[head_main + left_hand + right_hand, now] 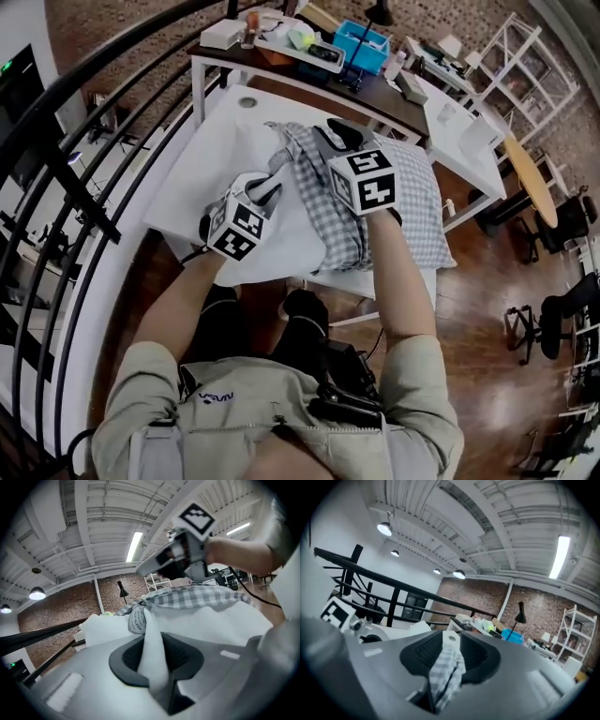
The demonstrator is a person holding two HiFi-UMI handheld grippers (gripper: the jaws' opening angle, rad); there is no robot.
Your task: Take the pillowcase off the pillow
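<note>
The only print that can be read sits on a small grey sewn-in label (136,620) at the corner of the pillow (292,230): one word looks like "SLEEP", and the lines around it are too small to make out. Each gripper carries a cube (367,180) faced with black-and-white square markers and no lettering.

The pillow is plain white, soft and puffy, and lies on the white table (202,178) near its front edge. The pillowcase (412,211) is a grey-and-white check weave. It is smooth and flat toward the table's right side and bunched into thick folds over the table's middle, where bare white pillow shows beside it.

The left gripper (154,656) is clamped on a pinched ridge of the white pillow fabric, which runs up between its dark, ribbed pads. It is low over the table's front-left part.

The right gripper (449,656) is closed on a crumpled strip of the check cloth — a white tab pokes out above the pinch — and is raised above the table's middle, beyond the left gripper.
</note>
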